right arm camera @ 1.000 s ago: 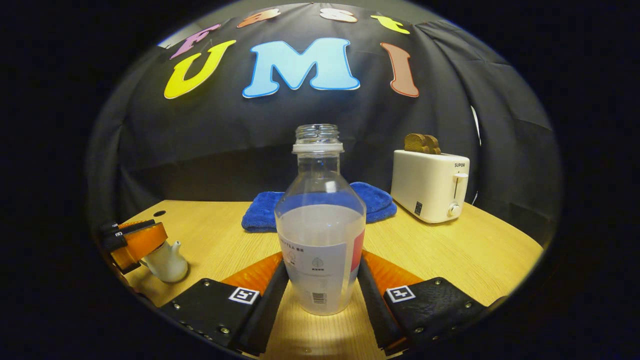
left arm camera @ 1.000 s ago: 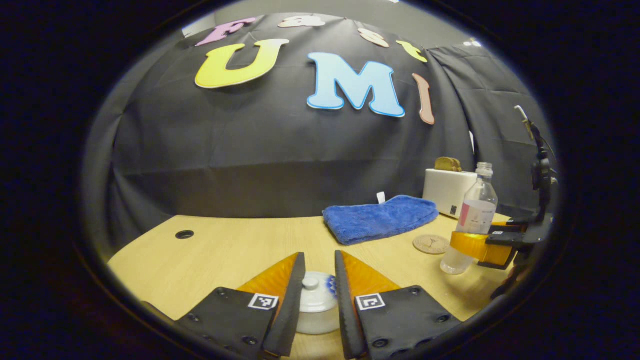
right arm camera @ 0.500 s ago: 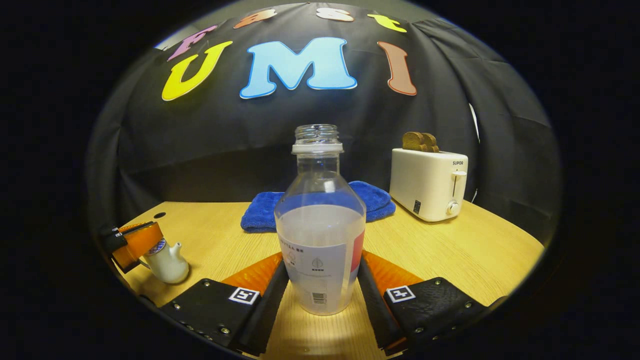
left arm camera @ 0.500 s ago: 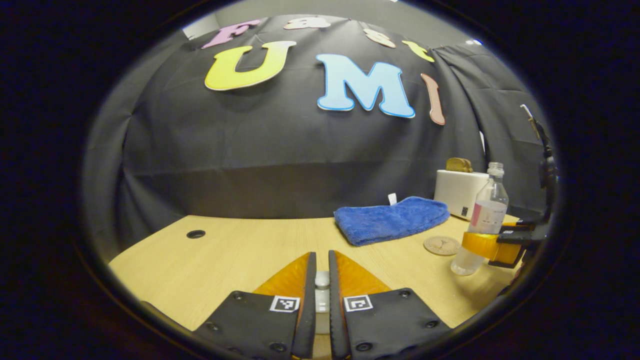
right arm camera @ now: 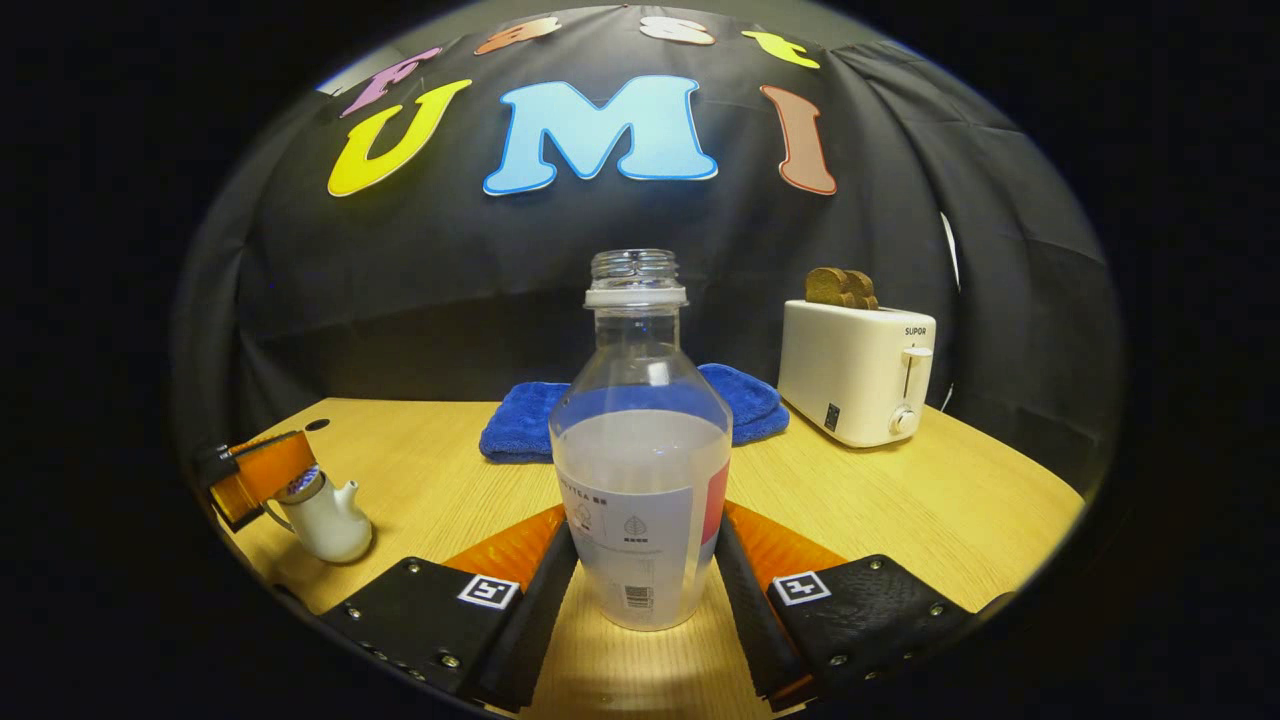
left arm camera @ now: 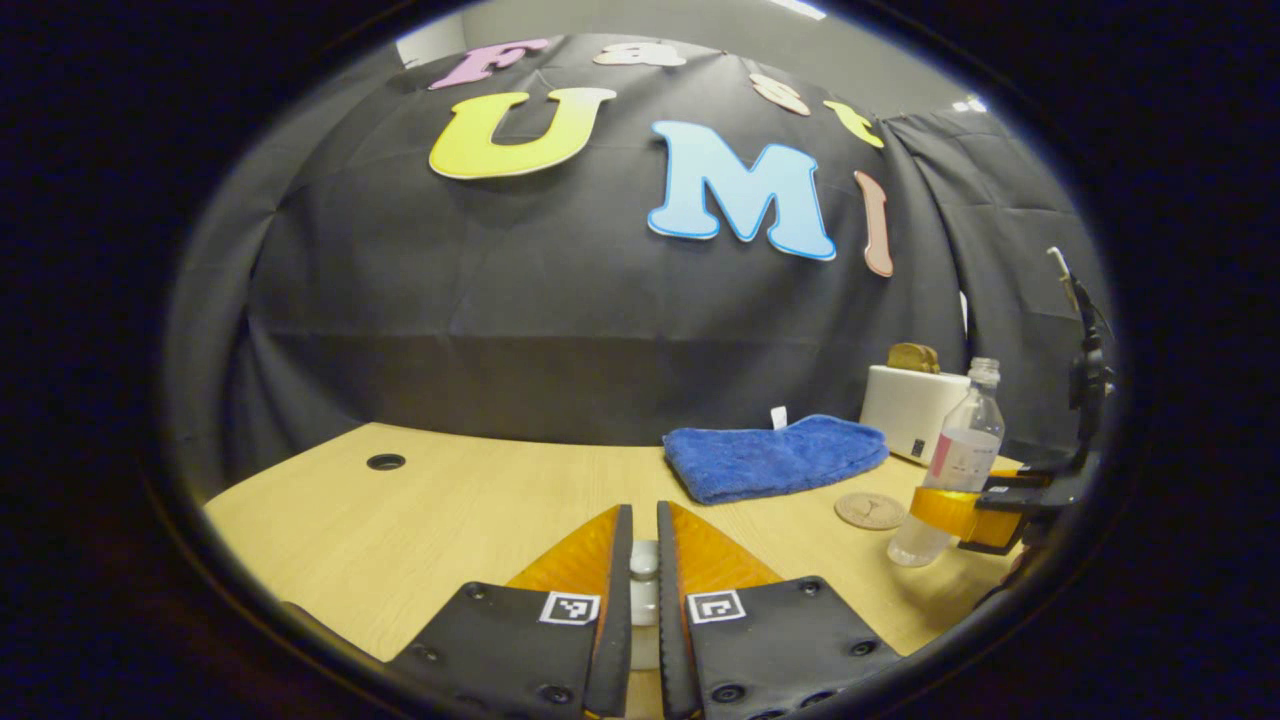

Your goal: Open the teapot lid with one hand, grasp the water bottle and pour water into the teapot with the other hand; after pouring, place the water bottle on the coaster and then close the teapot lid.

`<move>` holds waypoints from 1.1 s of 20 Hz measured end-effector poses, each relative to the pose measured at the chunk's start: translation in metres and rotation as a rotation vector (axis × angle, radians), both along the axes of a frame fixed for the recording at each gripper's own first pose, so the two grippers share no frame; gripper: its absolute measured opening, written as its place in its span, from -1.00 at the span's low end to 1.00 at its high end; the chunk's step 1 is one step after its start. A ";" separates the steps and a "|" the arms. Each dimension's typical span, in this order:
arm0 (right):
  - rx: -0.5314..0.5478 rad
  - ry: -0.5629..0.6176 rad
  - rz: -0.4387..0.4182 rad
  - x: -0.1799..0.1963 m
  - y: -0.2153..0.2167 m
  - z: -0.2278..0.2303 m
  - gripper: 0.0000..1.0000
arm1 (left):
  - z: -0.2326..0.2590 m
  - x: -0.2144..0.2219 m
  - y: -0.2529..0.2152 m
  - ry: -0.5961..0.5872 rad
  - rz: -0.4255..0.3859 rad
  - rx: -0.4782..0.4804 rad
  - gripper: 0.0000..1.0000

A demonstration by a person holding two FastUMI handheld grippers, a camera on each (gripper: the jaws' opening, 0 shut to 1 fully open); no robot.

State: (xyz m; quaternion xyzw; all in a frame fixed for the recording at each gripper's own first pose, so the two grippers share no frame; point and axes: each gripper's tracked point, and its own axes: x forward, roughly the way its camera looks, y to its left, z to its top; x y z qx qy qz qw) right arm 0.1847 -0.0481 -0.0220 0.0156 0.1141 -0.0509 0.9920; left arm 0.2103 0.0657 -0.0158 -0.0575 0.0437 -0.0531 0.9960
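I see the left gripper [left arm camera: 644, 600], open around the lid a second ago, now pinching the teapot lid knob [left arm camera: 644, 563] and lifting, while the right gripper [right arm camera: 645, 590] clamps the upright water bottle [right arm camera: 640, 470] on the table [right arm camera: 900, 500] (pour comes next).

Light wood worktop [right arm camera: 900, 500] with round cable hole [left arm camera: 386, 462] near far left corner. Folded blue towel [right arm camera: 745, 400] lies at far edge, middle; white toaster [right arm camera: 858, 372] stands beside it toward far right. Round coaster [left arm camera: 870, 510] rests in front of towel. White teapot [right arm camera: 325, 520] sits at near left; water bottle [right arm camera: 640, 470] stands upright, near middle.
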 end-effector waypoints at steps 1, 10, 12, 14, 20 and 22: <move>-0.002 0.000 0.001 0.000 0.000 0.000 0.55 | 0.004 -0.001 0.001 -0.009 0.001 -0.007 -0.60; -0.032 -0.010 0.012 -0.001 0.002 0.000 0.55 | 0.026 -0.015 0.042 -0.071 0.066 0.008 -0.60; -0.037 -0.012 0.021 -0.002 0.004 0.000 0.55 | 0.022 -0.015 0.052 -0.056 0.072 0.038 -0.60; -0.038 -0.017 0.037 -0.002 0.006 0.001 0.55 | 0.015 -0.013 0.064 -0.043 0.096 0.060 -0.60; -0.101 -0.050 0.087 -0.006 0.018 0.007 0.55 | 0.001 -0.009 0.079 -0.022 0.094 0.041 -0.60; -0.140 -0.061 0.093 -0.007 0.022 0.009 0.55 | -0.002 -0.008 0.087 -0.022 0.102 0.042 -0.61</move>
